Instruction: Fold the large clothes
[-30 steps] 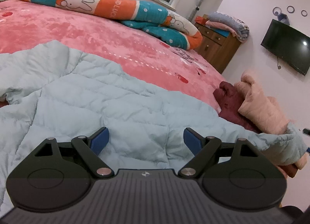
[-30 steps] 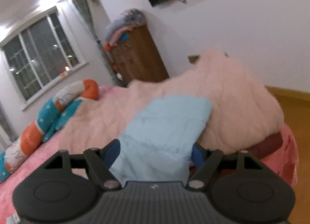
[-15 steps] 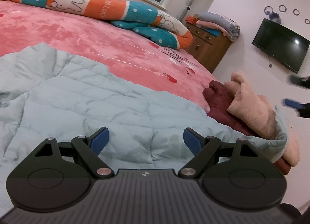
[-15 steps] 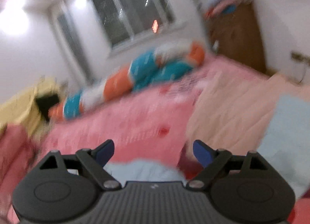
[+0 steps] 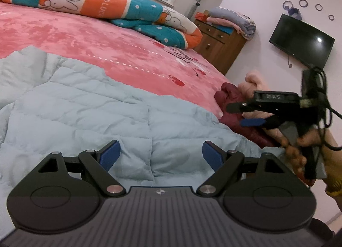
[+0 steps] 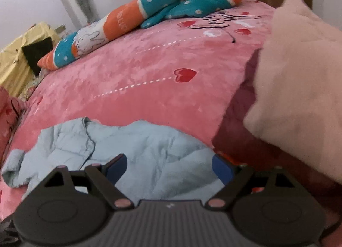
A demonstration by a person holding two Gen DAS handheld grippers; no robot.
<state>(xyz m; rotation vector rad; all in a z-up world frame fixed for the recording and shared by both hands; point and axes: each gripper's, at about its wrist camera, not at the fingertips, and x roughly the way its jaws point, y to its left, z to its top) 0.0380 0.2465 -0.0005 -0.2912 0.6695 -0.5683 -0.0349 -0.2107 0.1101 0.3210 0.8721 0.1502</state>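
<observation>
My left gripper (image 5: 161,153) hung low over the light blue quilted jacket (image 5: 89,110), jaws spread wide, blue pads clear of the cloth and nothing between them. The jacket lay spread flat across the near part of the pink bedspread (image 5: 89,33), its far edge ragged against the pink and one crumpled part lying off to the left.

My right gripper (image 5: 252,113) showed at the right of the left wrist view, held in my hand (image 5: 303,142), pointing left across the bed's corner with cables trailing behind it. Its jaws stood wide apart with nothing in them. From its own camera, the right gripper (image 6: 170,166) pointed down at the jacket (image 6: 132,144), the pads above the cloth and not pressing on it.

Just beside the jacket's right end sat a pile of clothes: a maroon garment (image 5: 233,101) underneath and a pale pink fleece garment (image 6: 299,88) on top. That view was slightly blurred.

At the bed's far side lay a rolled teal and orange quilt with rabbit prints (image 5: 119,9). Beyond it stood a wooden dresser (image 5: 220,41) with folded blankets on top, and a dark television (image 5: 301,40) hung on the wall.
</observation>
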